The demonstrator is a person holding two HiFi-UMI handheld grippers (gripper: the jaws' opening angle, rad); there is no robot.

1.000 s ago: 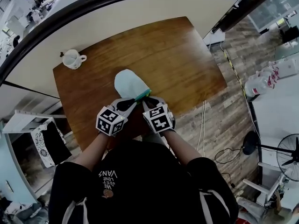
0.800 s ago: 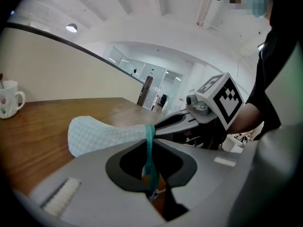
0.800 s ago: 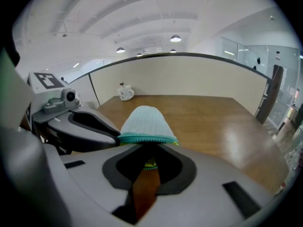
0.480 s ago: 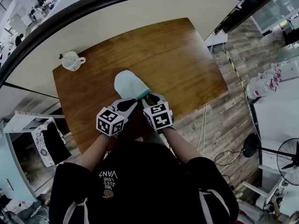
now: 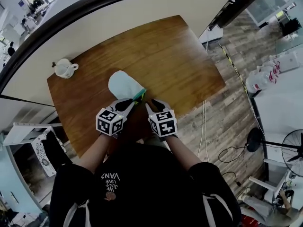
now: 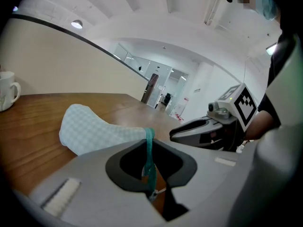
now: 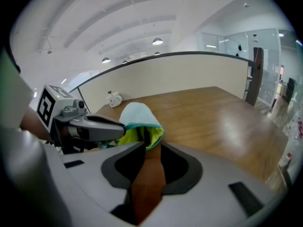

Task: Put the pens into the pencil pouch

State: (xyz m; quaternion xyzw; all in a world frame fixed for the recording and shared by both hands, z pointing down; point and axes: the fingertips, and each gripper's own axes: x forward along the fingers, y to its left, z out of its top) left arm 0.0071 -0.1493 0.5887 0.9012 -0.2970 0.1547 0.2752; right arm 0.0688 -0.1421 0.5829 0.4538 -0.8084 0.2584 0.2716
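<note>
Your tongs work the pouch mouth on the table.

The pouch [image 5: 124, 85] lies on the table [image 5: 184, 56], well apart from the mug [image 5: 64, 68], nearer you and to the mug's right, with its open end farthest from the mug. Your left tongs [image 5: 129, 103] pinch the teal zip edge at that end. Your right tongs [image 5: 152, 104] have just been opening; the green-lined lip sits at their tips, unpressed, and only bare table shows between them.
</note>
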